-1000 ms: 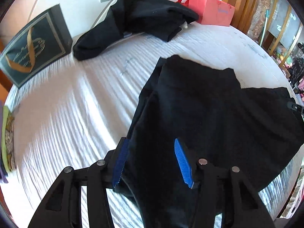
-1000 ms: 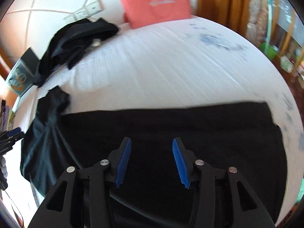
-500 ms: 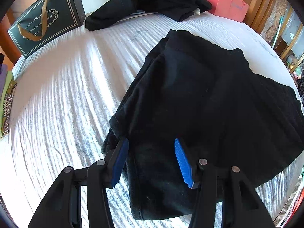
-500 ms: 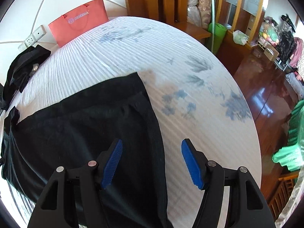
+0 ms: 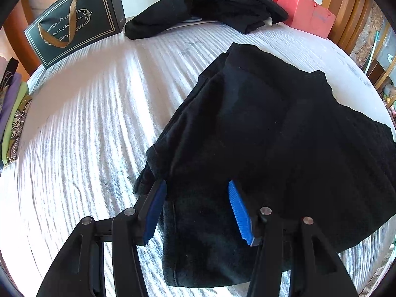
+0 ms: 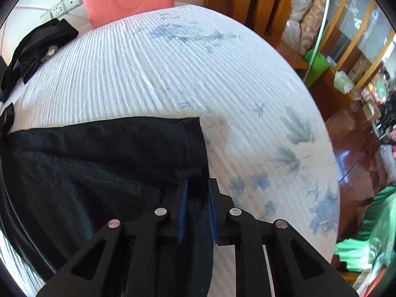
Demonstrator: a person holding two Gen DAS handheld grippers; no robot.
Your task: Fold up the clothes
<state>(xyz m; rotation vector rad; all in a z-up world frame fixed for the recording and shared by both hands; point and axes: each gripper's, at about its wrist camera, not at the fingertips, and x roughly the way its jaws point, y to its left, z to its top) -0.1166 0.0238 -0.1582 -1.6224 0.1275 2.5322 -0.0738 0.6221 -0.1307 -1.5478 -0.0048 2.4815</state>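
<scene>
Black garment [image 5: 284, 148]: cut off at right edge in left view, at left edge in right view [image 6: 86, 173].
Hem between right gripper [image 6: 196, 210] pads: hidden.
Far dark bag [image 5: 74, 22] lettering: partly covered by ribbon.

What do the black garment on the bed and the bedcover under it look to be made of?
Black garment: matte woven cloth, likely cotton; stitched seams and hem show, no sheen. Bedcover: white ribbed textile, quilted or corded by its fine parallel ridges, with faded blue leaf prints.
</scene>
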